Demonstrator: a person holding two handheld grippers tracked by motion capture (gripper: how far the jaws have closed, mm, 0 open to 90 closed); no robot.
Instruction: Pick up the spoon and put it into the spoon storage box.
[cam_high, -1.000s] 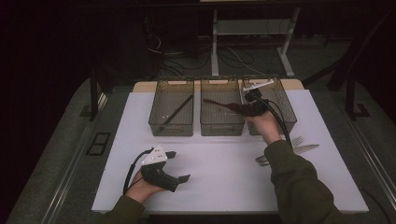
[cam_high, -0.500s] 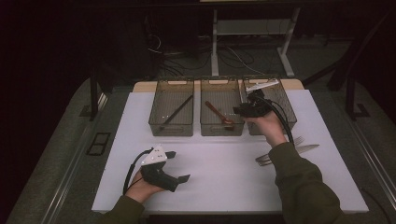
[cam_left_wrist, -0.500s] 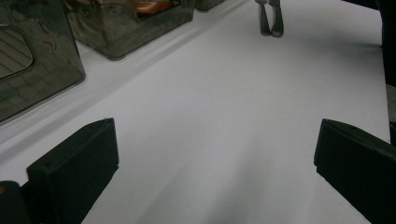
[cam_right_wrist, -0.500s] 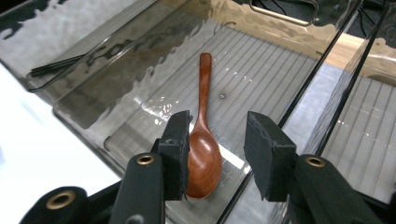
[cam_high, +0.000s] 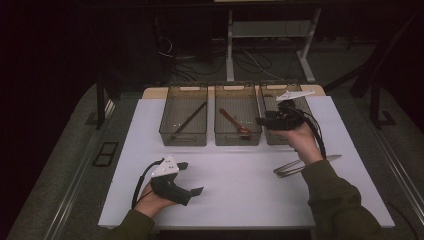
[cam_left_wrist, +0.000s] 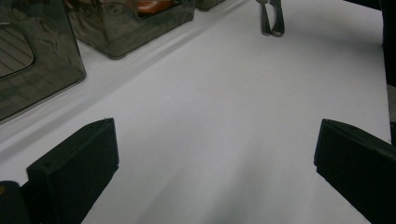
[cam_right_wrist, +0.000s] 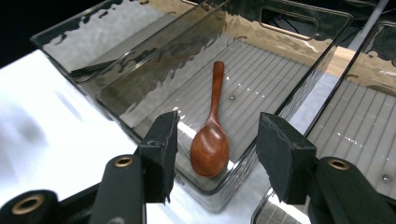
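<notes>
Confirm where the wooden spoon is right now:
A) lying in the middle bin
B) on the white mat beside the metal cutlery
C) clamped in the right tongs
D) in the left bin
A: the wooden spoon lies flat on the floor of the middle bin, and the right tongs, just opening, hold nothing.

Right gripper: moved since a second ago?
Yes. The right gripper pulled back from over the middle bin toward the right bin, jaws opening, nothing between them.
</notes>
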